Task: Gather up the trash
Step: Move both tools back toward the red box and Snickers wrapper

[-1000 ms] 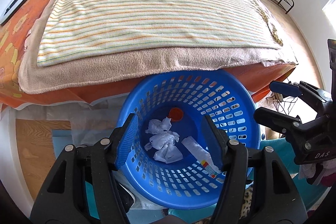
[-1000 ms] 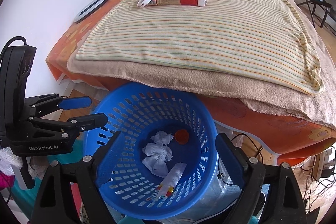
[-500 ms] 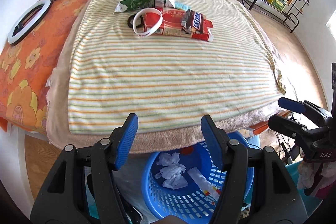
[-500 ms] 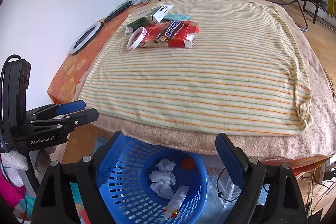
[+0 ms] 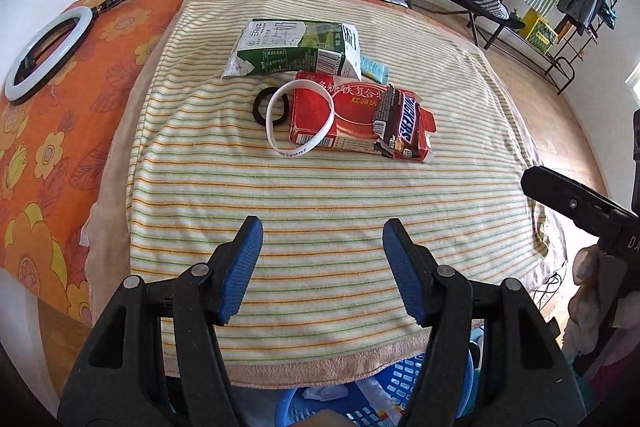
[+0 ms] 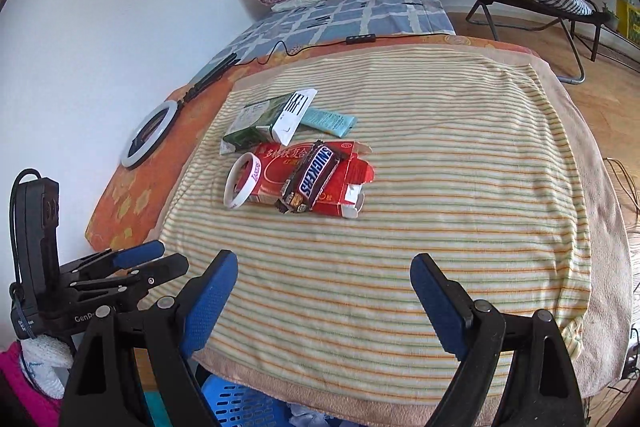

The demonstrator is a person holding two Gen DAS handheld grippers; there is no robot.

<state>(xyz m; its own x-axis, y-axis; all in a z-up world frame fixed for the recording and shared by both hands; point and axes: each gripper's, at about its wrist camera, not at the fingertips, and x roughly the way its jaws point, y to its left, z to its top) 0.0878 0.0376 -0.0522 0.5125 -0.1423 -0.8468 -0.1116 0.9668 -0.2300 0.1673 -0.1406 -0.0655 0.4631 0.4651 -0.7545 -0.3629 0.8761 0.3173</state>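
Jaws of both grippers, left gripper and right gripper, gape empty; beyond them lies the Snickers wrapper, lengthwise away, atop the red carton.

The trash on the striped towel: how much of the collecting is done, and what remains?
Done: crumpled paper already lies in the blue basket. In hand: nothing; the left hand-held gripper and the right hand-held gripper are open and empty. Left: the Snickers wrapper, red box and green carton.
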